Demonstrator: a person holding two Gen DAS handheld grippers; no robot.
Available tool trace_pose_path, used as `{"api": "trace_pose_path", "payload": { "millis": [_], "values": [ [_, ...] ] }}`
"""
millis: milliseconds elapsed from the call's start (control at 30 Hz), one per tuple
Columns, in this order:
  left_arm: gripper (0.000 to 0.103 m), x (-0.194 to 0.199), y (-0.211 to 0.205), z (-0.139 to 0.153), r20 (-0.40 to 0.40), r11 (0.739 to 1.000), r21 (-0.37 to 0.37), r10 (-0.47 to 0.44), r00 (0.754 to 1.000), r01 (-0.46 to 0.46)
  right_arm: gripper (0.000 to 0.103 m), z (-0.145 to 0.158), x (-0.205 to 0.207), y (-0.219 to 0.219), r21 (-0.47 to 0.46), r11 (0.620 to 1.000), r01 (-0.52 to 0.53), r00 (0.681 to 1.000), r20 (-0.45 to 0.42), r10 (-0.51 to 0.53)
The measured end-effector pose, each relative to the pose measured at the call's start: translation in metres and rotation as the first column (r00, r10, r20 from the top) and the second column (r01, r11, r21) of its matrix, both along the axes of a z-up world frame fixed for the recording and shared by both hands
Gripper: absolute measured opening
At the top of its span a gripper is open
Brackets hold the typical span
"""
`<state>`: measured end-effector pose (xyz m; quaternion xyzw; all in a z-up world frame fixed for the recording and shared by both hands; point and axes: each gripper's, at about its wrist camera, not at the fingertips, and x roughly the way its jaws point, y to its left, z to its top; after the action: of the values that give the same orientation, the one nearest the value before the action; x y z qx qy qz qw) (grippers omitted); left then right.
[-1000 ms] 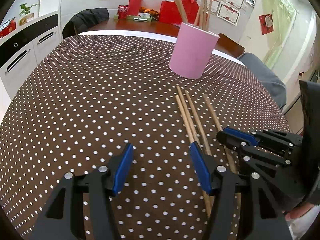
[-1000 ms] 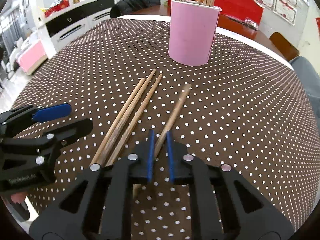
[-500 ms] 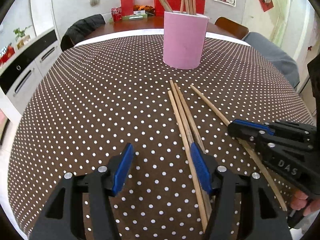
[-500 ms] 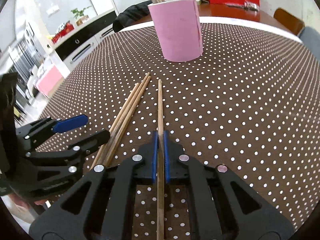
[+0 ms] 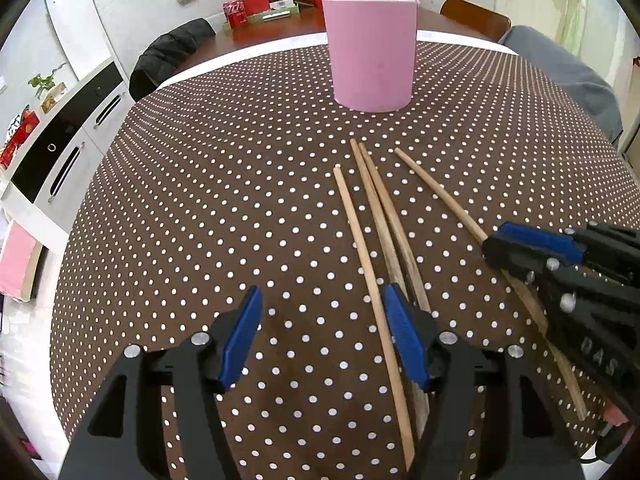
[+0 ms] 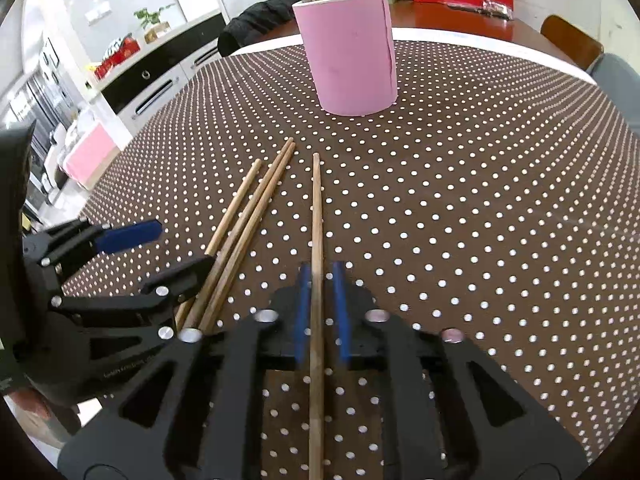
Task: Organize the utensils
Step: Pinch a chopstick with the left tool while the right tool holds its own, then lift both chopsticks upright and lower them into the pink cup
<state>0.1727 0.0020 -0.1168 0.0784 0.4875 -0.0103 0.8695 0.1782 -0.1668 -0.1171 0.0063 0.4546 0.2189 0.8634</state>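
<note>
Brown tablecloth (image 5: 200, 208) with white dots covers the table. Pink cup (image 5: 372, 52) stands upright at the far side, several chopsticks sticking out of its top.

Four chopsticks lie on the cloth, near the cup but apart from it. Three of them form a loose bundle (image 5: 376, 224): two touch along their length, the third lies just to the left and diverges toward its far end.

Left gripper (image 5: 322, 340): jaws wide apart, blue pads facing each other, nothing between them. Its right finger sits over the near part of the bundle; contact cannot be told. In the right wrist view the same gripper (image 6: 160, 248) shows at the left edge, its nearer finger beside the bundle.

Right gripper (image 6: 320, 308): jaws narrow, with the single chopstick (image 6: 317, 216) running straight between the pads. A thin gap shows on either side of the stick, so the pads do not seem to press it. The stick's far tip points toward the cup.
</note>
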Motion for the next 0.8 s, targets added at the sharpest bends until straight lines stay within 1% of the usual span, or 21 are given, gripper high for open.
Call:
{"api": "trace_pose_path", "payload": {
  "millis": [33, 100, 167, 200, 233, 267, 300, 367, 400, 433, 533, 667, 800],
  "values": [
    [0.063, 0.001, 0.001, 0.0, -0.002, 1.0, -0.006, 0.001, 1.0, -0.001, 0.062, 0.0, -0.001, 0.001, -0.012, 1.0, 0.003, 1.0, 0.008, -0.003],
    [0.064, 0.005, 0.006, 0.0, -0.013, 0.999, -0.038, 0.015, 1.0, -0.015, 0.062, -0.001, 0.0, 0.003, -0.078, 0.997, 0.029, 0.999, 0.028, -0.027],
    [0.064, 0.009, 0.014, -0.001, -0.032, 0.994, -0.103, 0.035, 0.999, -0.038, 0.062, -0.002, 0.001, 0.006, -0.114, 0.993, 0.009, 0.999, 0.038, -0.004],
    [0.064, 0.01, 0.016, -0.002, -0.03, 0.994, -0.107, 0.033, 0.999, -0.036, 0.061, -0.003, 0.002, 0.009, -0.135, 0.991, -0.004, 0.999, 0.039, 0.009],
    [0.063, 0.01, 0.016, -0.002, -0.028, 0.994, -0.103, 0.022, 0.999, -0.024, 0.053, -0.003, 0.002, 0.011, -0.151, 0.988, -0.011, 0.999, 0.041, 0.017],
    [0.056, 0.01, 0.017, -0.002, -0.026, 0.994, -0.104, 0.013, 1.0, -0.016, 0.047, -0.004, 0.002, 0.014, -0.189, 0.982, -0.017, 0.998, 0.059, 0.029],
    [0.032, 0.009, 0.019, 0.0, -0.012, 0.994, -0.104, 0.019, 1.0, -0.02, 0.035, -0.004, 0.004, 0.016, -0.199, 0.98, -0.025, 0.996, 0.074, 0.041],
    [0.008, 0.011, 0.024, 0.0, -0.002, 0.994, -0.102, 0.029, 1.0, -0.029, 0.019, -0.004, 0.008, 0.017, -0.206, 0.978, -0.03, 0.996, 0.076, 0.047],
    [0.007, 0.012, 0.028, 0.0, -0.003, 0.993, -0.118, 0.025, 1.0, -0.025, 0.008, -0.003, 0.01, 0.016, -0.21, 0.977, -0.031, 0.996, 0.07, 0.046],
    [0.007, 0.013, 0.03, 0.0, -0.004, 0.991, -0.134, 0.02, 1.0, -0.021, 0.007, -0.002, 0.012, 0.016, -0.203, 0.979, -0.032, 0.997, 0.062, 0.046],
    [0.006, 0.013, 0.035, -0.001, 0.008, 0.989, -0.15, 0.001, 1.0, 0.0, 0.006, -0.002, 0.015, 0.017, -0.181, 0.983, -0.02, 0.998, 0.06, 0.031],
    [0.006, 0.017, 0.043, -0.001, 0.019, 0.981, -0.191, 0.027, 0.999, -0.023, 0.005, 0.0, 0.016, 0.011, -0.136, 0.991, 0.007, 0.999, 0.052, 0.0],
    [0.005, 0.023, 0.048, 0.004, 0.047, 0.97, -0.243, 0.031, 0.998, -0.019, 0.005, 0.007, 0.015, 0.003, -0.092, 0.996, 0.021, 0.998, 0.063, -0.016]
  ]
}}
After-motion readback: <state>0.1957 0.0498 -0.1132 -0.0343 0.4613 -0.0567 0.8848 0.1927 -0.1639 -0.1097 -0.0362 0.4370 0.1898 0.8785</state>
